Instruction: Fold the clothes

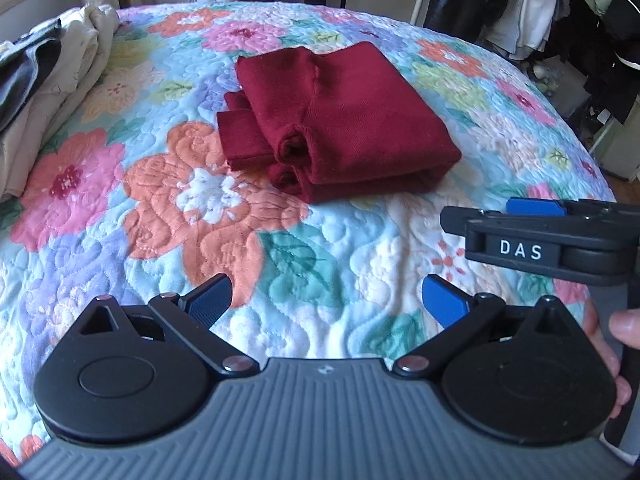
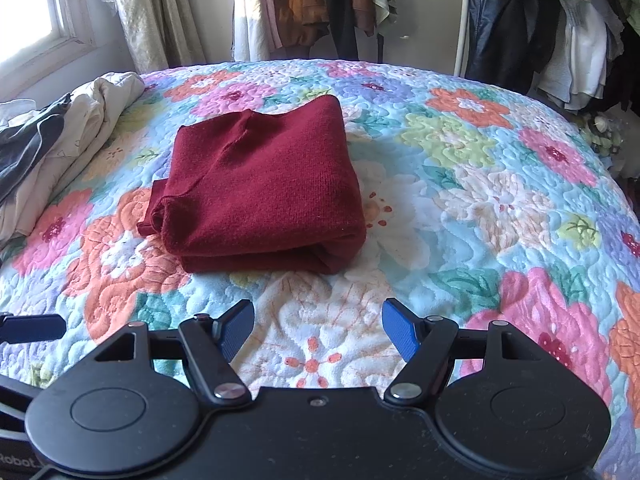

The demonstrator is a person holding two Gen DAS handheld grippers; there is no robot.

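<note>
Already folded, dark red knit sweater (image 2: 260, 196) lies mid-bed on floral quilted bedspread (image 2: 480, 200), cream crumpled clothes (image 2: 80, 128) left. Left claw (image 1: 326, 300) and right claw (image 2: 318, 330) hover nearer, both spread apart, empty.

I see one dark red knitted sweater (image 1: 344, 120) lying on the flowered quilt (image 1: 192, 216), folded into a thick, roughly square bundle. The top layer is smooth and flat, with a seam line running across it toward the far edge. The near edge shows stacked rounded folds, one above the other. On its left side a folded sleeve or cuff sticks out flat past the bundle. From the right wrist view the same sweater (image 2: 260, 188) sits left of centre, its right edge a soft rounded fold.
</note>
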